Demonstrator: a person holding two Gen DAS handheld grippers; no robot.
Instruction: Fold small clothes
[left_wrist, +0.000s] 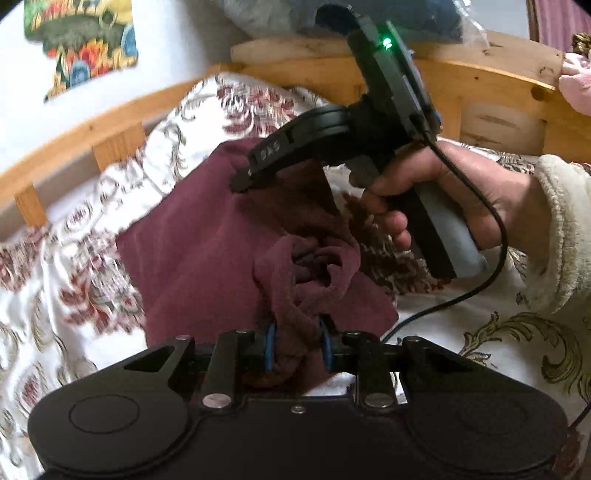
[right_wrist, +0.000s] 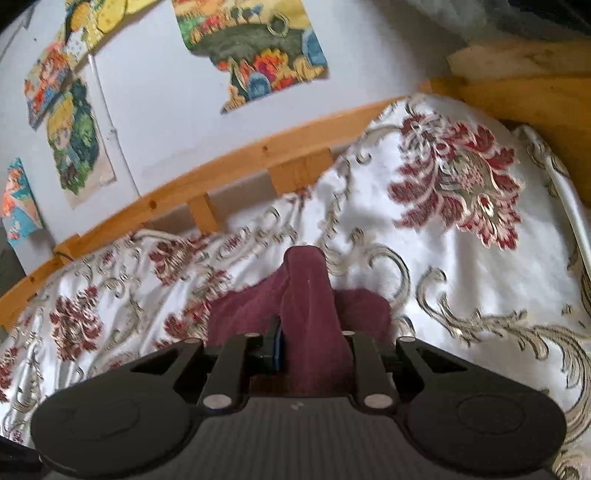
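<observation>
Garment: maroon cloth (left_wrist: 192, 236) lies spread on the floral bedspread (left_wrist: 74, 280)
Left gripper (left_wrist: 297, 341): my jaws are clamped on a bunched edge of the cloth
Right gripper (right_wrist: 314, 339): my jaws are clamped on a raised fold, lifting it off the bedspread
Surroundings: wooden bed rail (right_wrist: 229, 162) along the wall

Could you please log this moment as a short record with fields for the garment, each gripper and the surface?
garment: maroon cloth, partly lifted, bunched near the left gripper
left gripper: shut on a bunched edge of the cloth
right gripper: shut on another edge of the cloth
surface: floral bedspread
backdrop: wooden bed rail, wall drawings
</observation>
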